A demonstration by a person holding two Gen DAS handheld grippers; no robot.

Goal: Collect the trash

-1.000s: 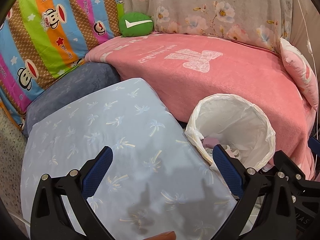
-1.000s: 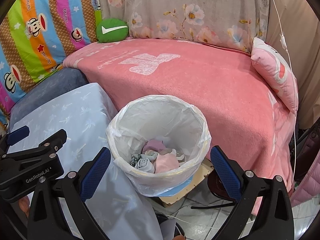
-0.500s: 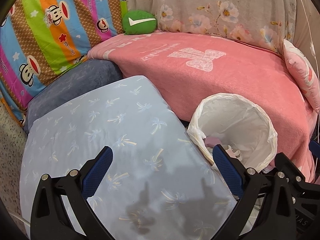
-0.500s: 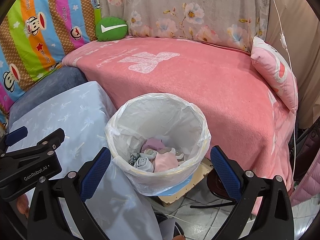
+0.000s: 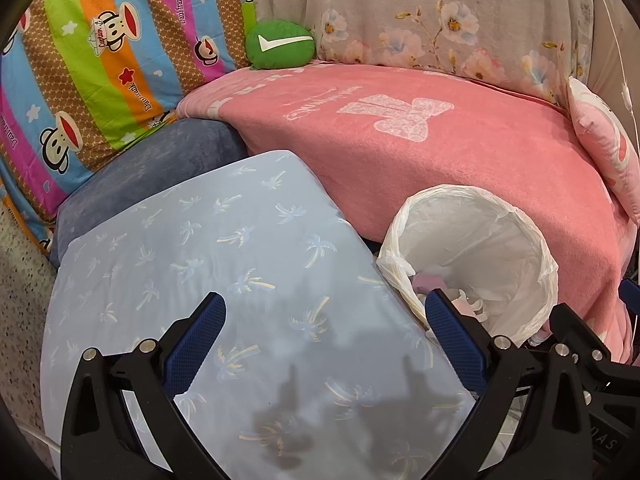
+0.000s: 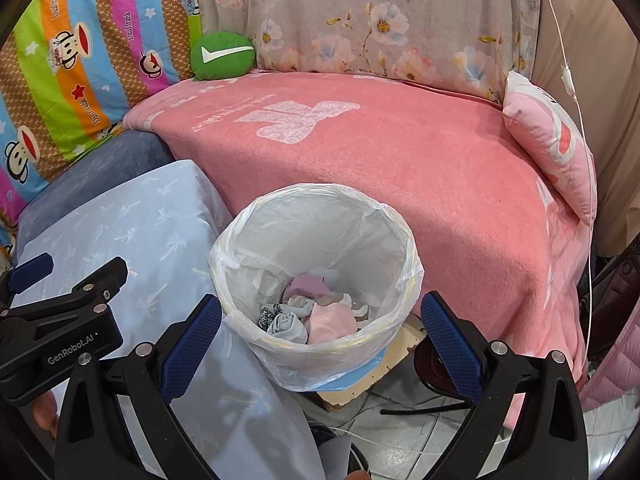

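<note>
Right wrist view looks over a sofa draped in a pink blanket with a pale bow-shaped pattern and script too distorted to read. Behind it hangs a grey floral cloth, and to the left a striped cartoon-monkey sheet printed with "Paul frank" and "Captain" on the monkeys' hats. A light blue cushion cover with palm trees lies over a dark blue cushion, just beside the blanket's edge. A pink pillow leans at the sofa's right end, with a thin white cable hanging past it. Pale floor tiles show below.

Between the blue cover and the sofa front stands the bin, lined with a white plastic bag; it rests on a pale board. Inside lies the trash, a heap of crumpled pink, grey and patterned scraps. A small green cushion with a white swoosh mark sits at the back of the sofa.

Right gripper hangs above the bin's near rim, blue pads spread wide, holding nothing. Left gripper hovers over the blue cover, likewise spread and unloaded; its body reads "GenRobot.AI".
</note>
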